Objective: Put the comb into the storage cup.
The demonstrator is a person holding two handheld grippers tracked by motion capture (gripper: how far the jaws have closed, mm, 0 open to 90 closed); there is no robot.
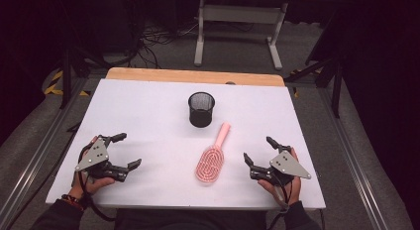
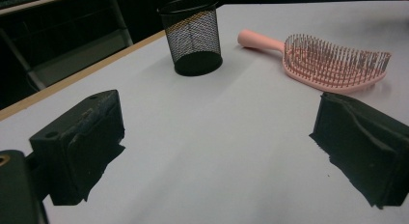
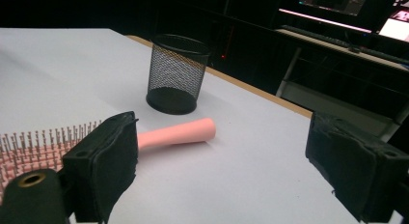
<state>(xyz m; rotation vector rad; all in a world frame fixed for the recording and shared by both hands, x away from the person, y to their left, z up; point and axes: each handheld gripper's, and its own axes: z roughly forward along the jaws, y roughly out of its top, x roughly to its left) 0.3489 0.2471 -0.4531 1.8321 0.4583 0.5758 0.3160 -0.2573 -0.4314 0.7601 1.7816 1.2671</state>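
My left claw and right claw sit wide apart, gripping nothing. Pink brush lies between them, bristles up, mesh cup just behind it.

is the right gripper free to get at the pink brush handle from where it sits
Probably yes. The right gripper rests open on the table, just to the side of the pink hairbrush. Its handle lies on bare surface, apart from the mesh cup, with nothing between handle and gripper.
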